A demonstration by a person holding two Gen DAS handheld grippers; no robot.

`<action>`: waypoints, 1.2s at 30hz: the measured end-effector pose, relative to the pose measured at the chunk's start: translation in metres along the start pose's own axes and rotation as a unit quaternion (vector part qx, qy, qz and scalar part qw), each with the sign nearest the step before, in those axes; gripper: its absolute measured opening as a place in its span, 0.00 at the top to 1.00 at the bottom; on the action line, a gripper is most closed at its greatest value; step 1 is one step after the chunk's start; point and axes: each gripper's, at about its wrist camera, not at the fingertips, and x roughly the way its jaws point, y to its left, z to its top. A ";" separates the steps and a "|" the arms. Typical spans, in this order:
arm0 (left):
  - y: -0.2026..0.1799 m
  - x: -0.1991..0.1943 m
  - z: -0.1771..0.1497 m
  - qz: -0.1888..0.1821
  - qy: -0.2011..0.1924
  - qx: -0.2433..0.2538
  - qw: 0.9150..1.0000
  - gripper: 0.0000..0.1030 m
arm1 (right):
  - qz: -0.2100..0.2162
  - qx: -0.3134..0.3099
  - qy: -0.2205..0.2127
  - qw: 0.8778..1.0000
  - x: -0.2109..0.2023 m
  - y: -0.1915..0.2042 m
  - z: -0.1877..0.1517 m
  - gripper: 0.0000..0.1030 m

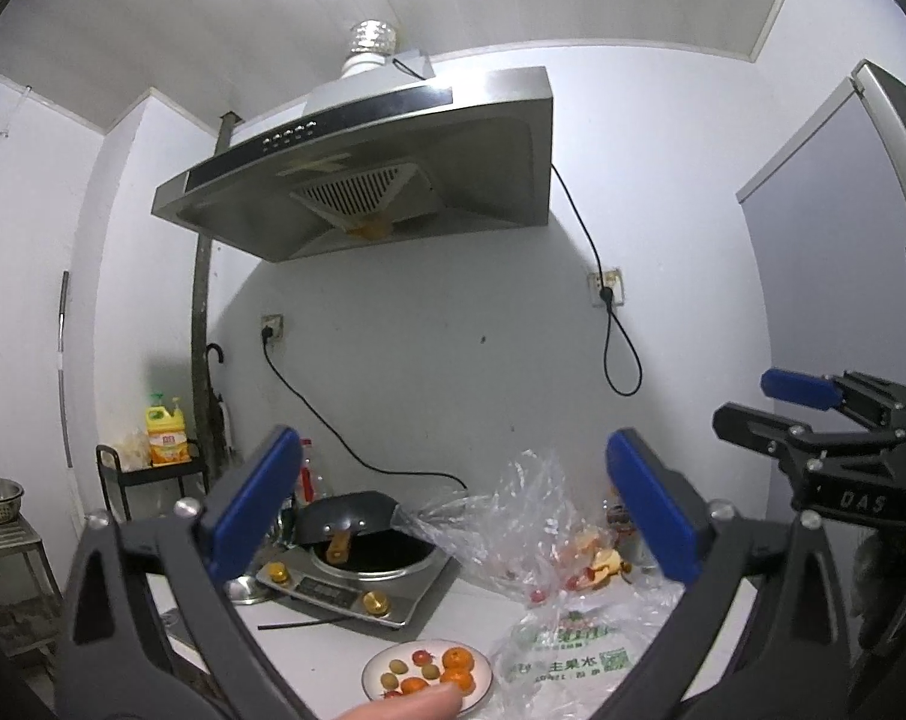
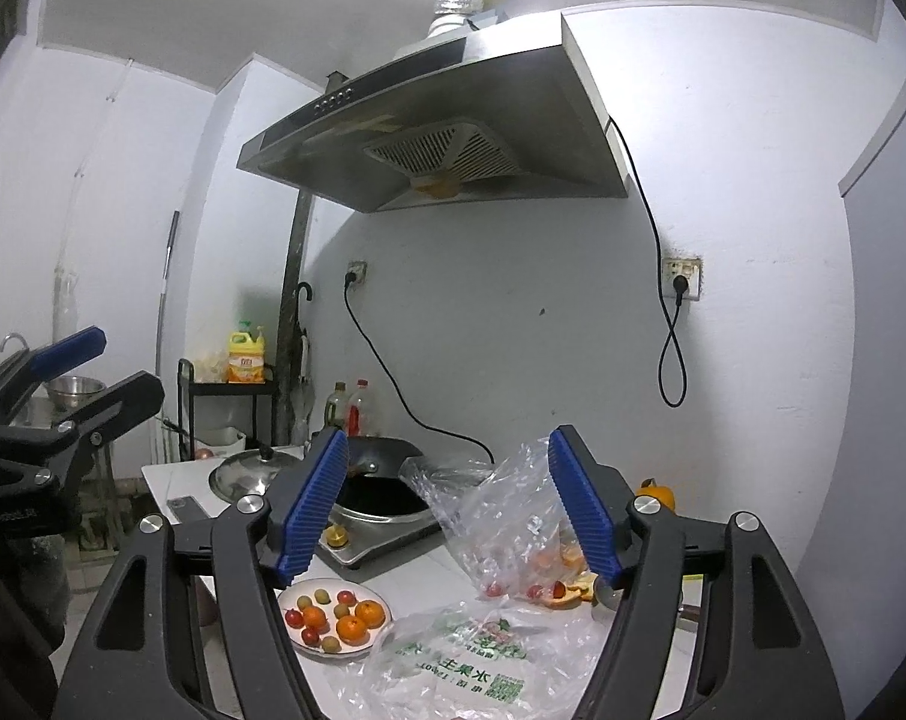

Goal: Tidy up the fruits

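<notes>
Both grippers hung level above the tabletop (image 2: 405, 591) with nothing between their blue fingers (image 2: 309, 510): the left gripper (image 1: 447, 510) stood wide apart, the right gripper (image 2: 447, 510) somewhat narrower but plainly holding nothing. The fruits sat low in both views. A white plate (image 2: 289, 600) near the front edge carried small oranges (image 2: 369, 612), red cherry tomatoes (image 2: 294, 618) and little green fruits (image 2: 305, 602). Just right of the plate lay a printed plastic bag (image 2: 471, 666), and behind it a crumpled clear bag (image 2: 501, 516) with a few more red tomatoes (image 2: 494, 589) and some orange peel (image 2: 573, 591) at its mouth. An induction cooker (image 1: 345, 591) with a dark wok (image 1: 348, 513) stood behind the plate.

The small fruits looked light, round and smooth, so likely to roll or slip; the tomatoes would probably bruise or split under a hard pinch. Each seemed best taken across its widest middle, gently. The bags looked thin and floppy, better gripped at a bunched edge
</notes>
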 end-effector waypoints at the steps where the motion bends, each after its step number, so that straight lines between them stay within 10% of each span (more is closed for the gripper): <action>1: 0.001 0.001 0.000 0.000 0.000 -0.001 1.000 0.00 | 0.000 0.000 0.000 1.000 0.001 0.000 0.000 0.29; 36: -0.006 0.012 -0.008 0.003 0.014 0.002 1.000 0.00 | -0.002 0.004 0.016 1.000 0.008 -0.003 -0.005 0.29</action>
